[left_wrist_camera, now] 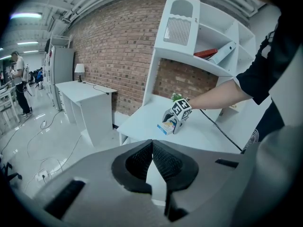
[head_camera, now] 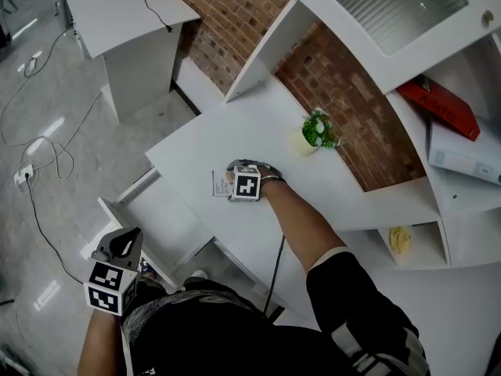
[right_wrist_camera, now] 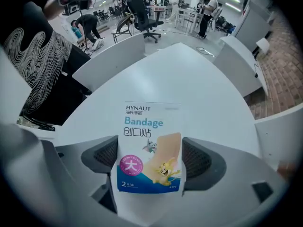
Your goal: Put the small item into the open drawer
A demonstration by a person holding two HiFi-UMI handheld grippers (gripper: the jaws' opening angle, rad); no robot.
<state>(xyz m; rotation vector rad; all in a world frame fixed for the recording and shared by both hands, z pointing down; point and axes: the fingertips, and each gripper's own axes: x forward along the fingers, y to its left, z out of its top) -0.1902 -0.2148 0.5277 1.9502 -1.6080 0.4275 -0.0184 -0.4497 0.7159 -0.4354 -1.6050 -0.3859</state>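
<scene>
The small item is a flat bandage packet, white and blue with a cartoon print, lying on the white desk. My right gripper stands open around it, one pad at each side edge and no clear squeeze on it. From the head view the packet shows just left of the right gripper. The open drawer juts out below the desk's left end. My left gripper hangs near the drawer's front corner, jaws shut and empty.
A small potted plant stands at the back of the desk by the brick wall. Shelves on the right hold a red book and a yellow item. A second white desk stands farther left. Cables lie on the floor.
</scene>
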